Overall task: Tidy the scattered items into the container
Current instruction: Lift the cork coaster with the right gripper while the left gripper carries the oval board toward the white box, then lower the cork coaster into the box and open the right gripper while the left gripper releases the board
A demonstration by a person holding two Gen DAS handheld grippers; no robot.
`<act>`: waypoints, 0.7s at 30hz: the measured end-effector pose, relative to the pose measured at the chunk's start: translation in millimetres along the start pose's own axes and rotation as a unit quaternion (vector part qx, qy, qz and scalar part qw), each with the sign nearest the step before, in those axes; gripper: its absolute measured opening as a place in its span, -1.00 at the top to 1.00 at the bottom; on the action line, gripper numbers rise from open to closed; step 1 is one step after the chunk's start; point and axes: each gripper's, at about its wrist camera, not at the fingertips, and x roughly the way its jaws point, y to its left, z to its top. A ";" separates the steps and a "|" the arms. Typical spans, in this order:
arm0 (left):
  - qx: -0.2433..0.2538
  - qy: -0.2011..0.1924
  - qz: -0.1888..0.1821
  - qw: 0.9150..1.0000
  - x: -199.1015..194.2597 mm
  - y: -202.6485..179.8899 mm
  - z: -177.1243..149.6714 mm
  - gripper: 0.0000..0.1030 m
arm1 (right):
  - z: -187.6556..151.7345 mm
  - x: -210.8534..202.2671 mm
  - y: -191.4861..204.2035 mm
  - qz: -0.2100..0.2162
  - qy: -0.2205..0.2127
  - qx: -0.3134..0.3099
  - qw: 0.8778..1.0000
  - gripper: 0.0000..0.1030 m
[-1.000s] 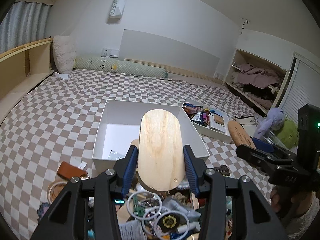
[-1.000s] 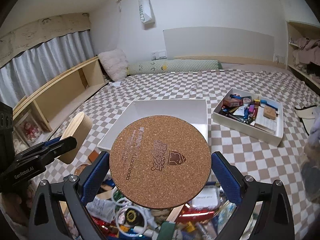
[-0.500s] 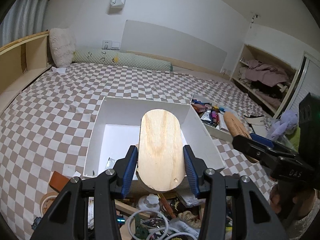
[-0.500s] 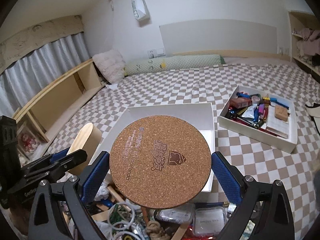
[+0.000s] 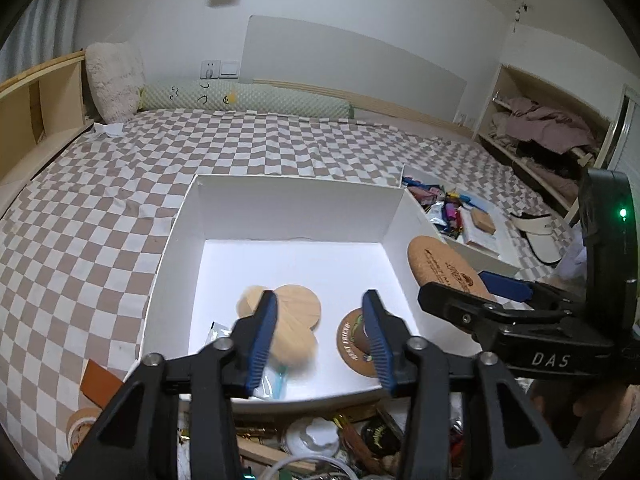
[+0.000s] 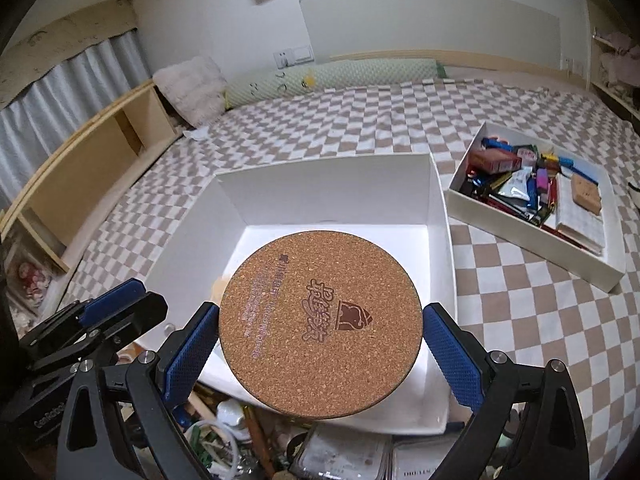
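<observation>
A white open box (image 5: 296, 204) (image 6: 332, 196) sits on the checkered bed. My left gripper (image 5: 320, 332) is open and empty above the box's near edge. Below it, pale wooden discs (image 5: 292, 320) and a brown round coaster (image 5: 354, 340) lie on the box floor. My right gripper (image 6: 320, 344) is shut on a round cork coaster (image 6: 320, 320), held flat over the box's near side. The right gripper and cork coaster (image 5: 444, 268) also show at the right of the left wrist view. The left gripper (image 6: 108, 320) shows at the lower left of the right wrist view.
A second white tray (image 6: 532, 200) (image 5: 460, 216) full of small items lies to the right of the box. A heap of scattered cables, packets and tape (image 5: 320, 440) (image 6: 248, 432) lies in front of the box. A brown wallet (image 5: 100, 380) lies at the left.
My left gripper moved forward over the box and opened; the wooden disc it held now lies in the box. My right gripper moved forward over the box with the cork coaster.
</observation>
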 end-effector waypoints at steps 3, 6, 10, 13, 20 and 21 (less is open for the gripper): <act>-0.003 0.010 0.004 1.000 9.9 2.5 -1.7 0.23 | 1.6 8.5 -1.0 -0.005 0.004 0.000 1.000 -0.94; -0.006 0.016 0.009 1.000 16.8 6.7 -5.0 0.23 | 2.3 14.6 -1.8 -0.009 0.010 0.001 1.000 -0.94; -0.011 0.023 0.012 1.000 23.6 12.2 -8.7 0.23 | 6.5 22.7 -2.8 -0.013 0.014 0.001 1.000 -0.94; -0.010 0.025 0.015 1.000 25.0 12.0 -10.0 0.23 | 9.8 27.0 -2.5 -0.015 0.016 0.001 1.000 -0.94; -0.011 0.024 0.017 1.000 24.8 11.9 -9.9 0.23 | 17.8 30.7 -0.8 -0.020 0.014 -0.002 1.000 -0.94; -0.011 0.023 0.018 1.000 24.6 12.0 -9.9 0.23 | 18.3 31.5 -0.6 -0.021 0.014 -0.002 1.000 -0.94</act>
